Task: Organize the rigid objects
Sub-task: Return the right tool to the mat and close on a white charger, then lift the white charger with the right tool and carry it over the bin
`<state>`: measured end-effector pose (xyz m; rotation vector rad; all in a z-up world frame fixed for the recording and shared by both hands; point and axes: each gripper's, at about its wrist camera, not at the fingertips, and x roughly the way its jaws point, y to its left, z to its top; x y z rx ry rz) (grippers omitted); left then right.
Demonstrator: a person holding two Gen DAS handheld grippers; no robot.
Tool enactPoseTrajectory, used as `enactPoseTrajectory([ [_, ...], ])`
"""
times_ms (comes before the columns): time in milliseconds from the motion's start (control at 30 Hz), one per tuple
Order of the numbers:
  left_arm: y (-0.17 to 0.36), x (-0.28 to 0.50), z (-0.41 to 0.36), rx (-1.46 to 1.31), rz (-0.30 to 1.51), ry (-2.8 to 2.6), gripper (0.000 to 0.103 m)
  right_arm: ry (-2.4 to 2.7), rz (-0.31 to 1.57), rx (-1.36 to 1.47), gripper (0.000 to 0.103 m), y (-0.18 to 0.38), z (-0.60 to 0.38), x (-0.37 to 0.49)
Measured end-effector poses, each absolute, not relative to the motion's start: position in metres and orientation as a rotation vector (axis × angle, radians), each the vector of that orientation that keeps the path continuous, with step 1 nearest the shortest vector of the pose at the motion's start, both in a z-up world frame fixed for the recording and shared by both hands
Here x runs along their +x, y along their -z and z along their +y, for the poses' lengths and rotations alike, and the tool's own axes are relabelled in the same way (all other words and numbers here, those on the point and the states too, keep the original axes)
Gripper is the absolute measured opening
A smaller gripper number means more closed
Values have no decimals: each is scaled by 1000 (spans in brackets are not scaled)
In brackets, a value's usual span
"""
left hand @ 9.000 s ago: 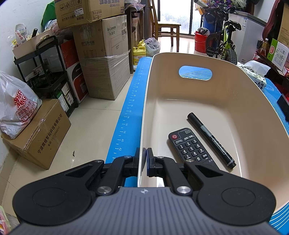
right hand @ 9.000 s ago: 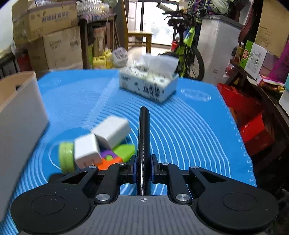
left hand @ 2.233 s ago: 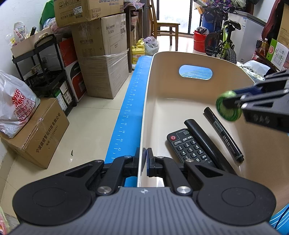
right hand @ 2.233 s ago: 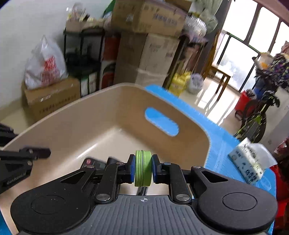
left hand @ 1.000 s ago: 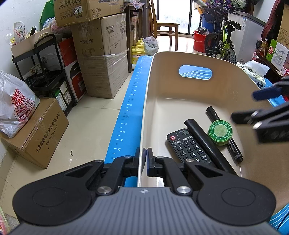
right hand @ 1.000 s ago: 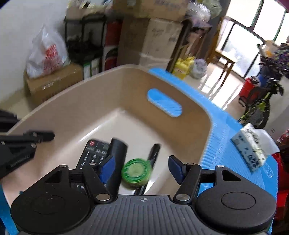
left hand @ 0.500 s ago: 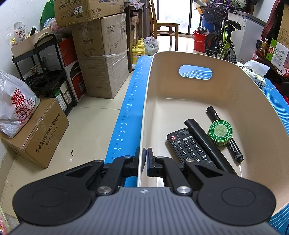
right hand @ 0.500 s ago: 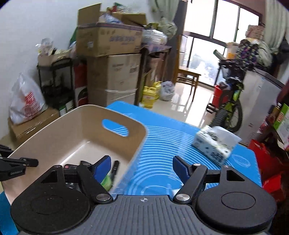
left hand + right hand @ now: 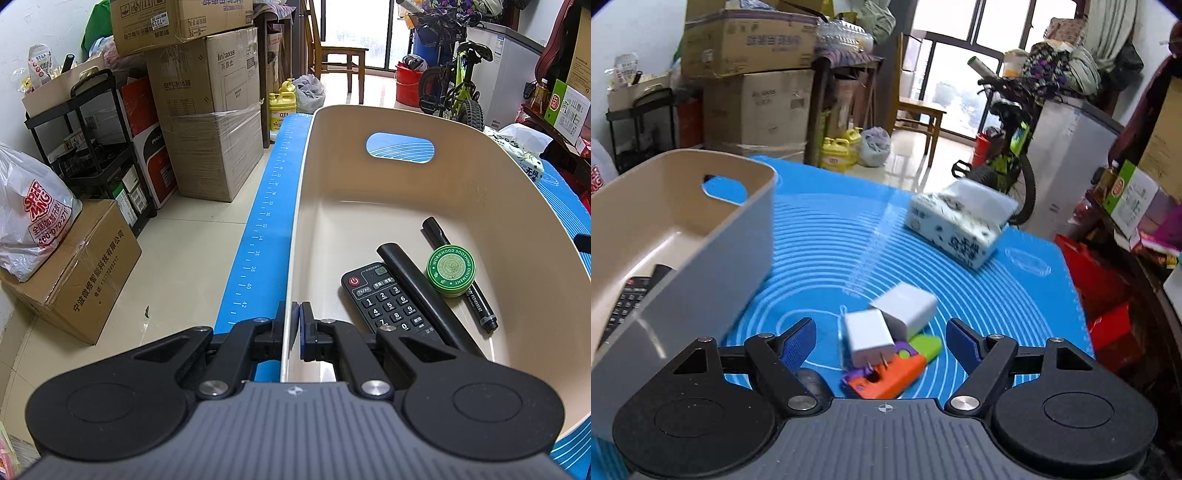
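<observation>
My left gripper is shut on the near rim of the beige bin. In the bin lie a black remote, a black cylinder, a black marker and a green ointment tin resting on the marker. My right gripper is open and empty, above a pile on the blue mat: two white chargers, an orange-and-purple piece, a green piece and a dark object. The bin stands to their left.
A tissue box sits at the mat's far right. Stacked cardboard boxes, a black shelf and a plastic bag stand on the floor to the left. A bicycle and a red box stand beyond the table's right.
My right gripper let go of the green tin into the bin, opened, and swung right out of the bin to the pile on the mat. My left gripper has not moved.
</observation>
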<state>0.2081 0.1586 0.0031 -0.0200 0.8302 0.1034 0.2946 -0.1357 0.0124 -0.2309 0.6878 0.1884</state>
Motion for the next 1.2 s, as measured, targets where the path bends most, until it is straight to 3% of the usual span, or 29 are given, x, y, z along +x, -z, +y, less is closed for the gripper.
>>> enactPoseTrajectory([
  [533, -4, 209, 160, -18, 832, -105, 6, -213, 665, -234, 79, 48, -133, 317],
  [700, -4, 209, 161, -18, 832, -105, 6, -218, 661, -232, 64, 54, -130, 322],
  [767, -4, 209, 160, -18, 832, -105, 6, -219, 664, -238, 53, 55, -128, 323],
  [933, -4, 209, 161, -18, 832, -104, 6, -227, 665, -244, 44, 56, -126, 323],
  [1200, -4, 209, 161, -18, 832, -105, 6, -221, 663, -232, 43, 52, -126, 317],
])
